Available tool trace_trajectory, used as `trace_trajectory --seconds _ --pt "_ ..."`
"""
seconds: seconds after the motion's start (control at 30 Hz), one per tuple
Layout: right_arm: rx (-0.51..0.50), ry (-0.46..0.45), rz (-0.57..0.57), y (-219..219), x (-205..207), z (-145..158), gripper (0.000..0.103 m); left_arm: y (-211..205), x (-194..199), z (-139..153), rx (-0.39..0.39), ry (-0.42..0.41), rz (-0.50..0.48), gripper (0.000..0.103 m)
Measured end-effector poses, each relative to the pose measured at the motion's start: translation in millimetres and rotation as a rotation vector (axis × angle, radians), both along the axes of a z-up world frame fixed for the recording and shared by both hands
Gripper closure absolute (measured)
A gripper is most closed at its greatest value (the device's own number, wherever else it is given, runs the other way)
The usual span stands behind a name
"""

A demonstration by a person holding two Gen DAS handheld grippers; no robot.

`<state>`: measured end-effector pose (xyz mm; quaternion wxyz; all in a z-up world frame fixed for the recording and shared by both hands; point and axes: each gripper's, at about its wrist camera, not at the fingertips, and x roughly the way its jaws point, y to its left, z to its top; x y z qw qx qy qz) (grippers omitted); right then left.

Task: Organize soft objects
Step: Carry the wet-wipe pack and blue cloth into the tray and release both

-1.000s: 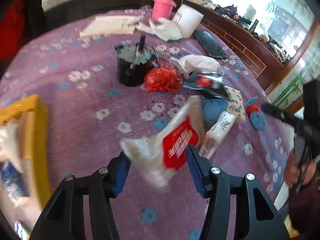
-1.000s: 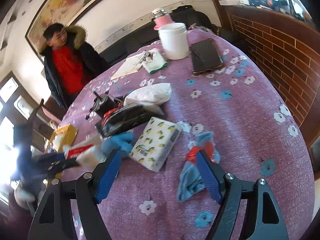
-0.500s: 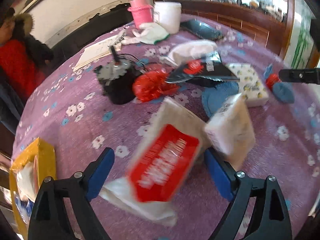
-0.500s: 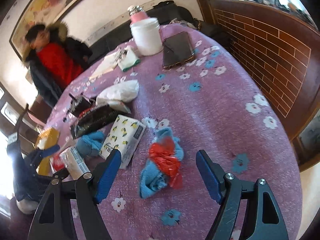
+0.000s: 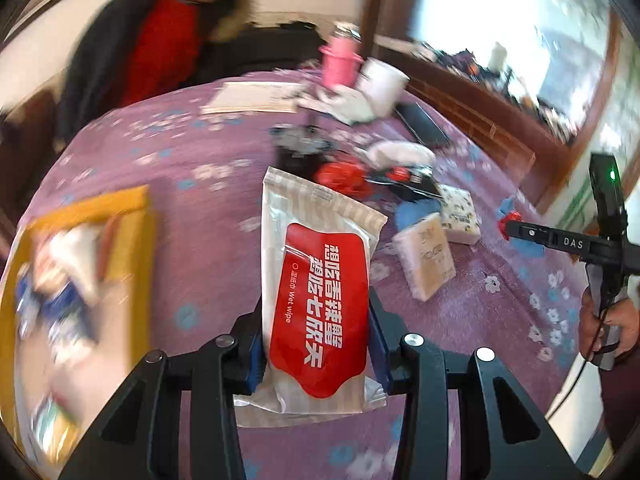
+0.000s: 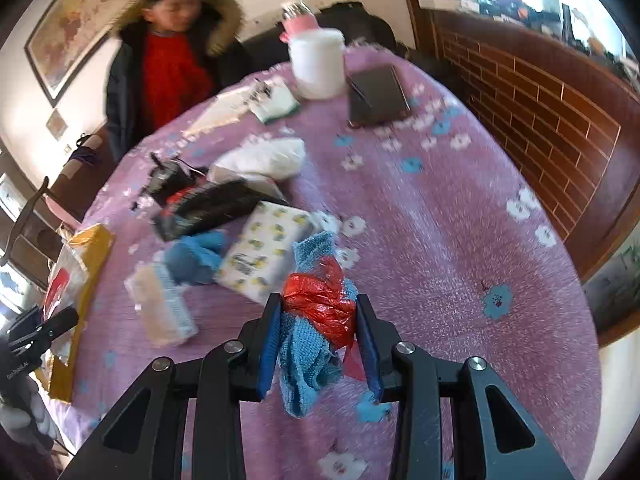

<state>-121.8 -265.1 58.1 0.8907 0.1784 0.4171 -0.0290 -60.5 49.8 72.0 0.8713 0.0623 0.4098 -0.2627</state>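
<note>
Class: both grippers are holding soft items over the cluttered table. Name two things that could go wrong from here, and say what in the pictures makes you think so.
1. The left gripper pinches only the lower part of the wet wipe pack; its tall free end could swing or slip out.
2. The right gripper squeezes a blue cloth and a red plastic bag together; the slick bag may slide free.

A round table under a purple cloth printed with white and blue flowers (image 6: 440, 208) carries everything. Toward 12 o'clock in the right wrist view stand a white plastic tub (image 6: 318, 63) and a flat dark tablet (image 6: 378, 96). Near the middle lies a lemon-print tissue pack (image 6: 266, 254), and at 9 o'clock an open yellow cardboard box (image 6: 82, 272).
</note>
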Motion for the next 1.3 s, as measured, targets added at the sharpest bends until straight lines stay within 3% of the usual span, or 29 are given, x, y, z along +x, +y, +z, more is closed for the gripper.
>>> trace_trajectory --seconds 0.07,0.23,0.5,0.6,0.73,0.83,0.9,1.03,1.3 --pt "-0.007 -0.027 0.034 14.2 -1.8 14.0 0.065 32.5 -2.9 6.4 -0.022 0.003 0.063 0.062" --pt "-0.01 -0.082 0.156 64.0 4.5 41.7 0.065 118.8 -1.9 11.9 0.005 -0.005 0.275 0.062" --pt "0.043 -0.086 0.369 162.3 36.7 57.1 0.064 223.3 32.6 -11.4 0.071 0.086 0.546 0.061" --pt "0.056 -0.063 0.452 208.3 52.3 57.8 0.064 237.6 55.1 -23.1 0.088 0.117 0.581 0.061" --pt "0.036 -0.045 0.53 262.5 67.4 53.0 0.064 250.8 76.6 -39.0 0.104 0.145 0.613 0.043" --pt "0.032 -0.016 0.576 297.8 79.8 45.9 0.064 259.2 76.0 -42.0 0.044 0.162 0.616 0.041" --pt "0.024 -0.002 0.597 314.5 87.4 41.9 0.064 263.2 66.8 -37.9 0.003 0.14 0.619 0.034" --pt "0.014 0.023 0.628 339.8 99.3 31.4 0.064 272.5 42.8 -23.2 -0.062 0.095 0.628 0.033" --pt "0.029 0.093 0.656 382.0 131.9 11.1 0.064 277.2 -16.4 14.8 -0.174 -0.077 0.681 0.024"
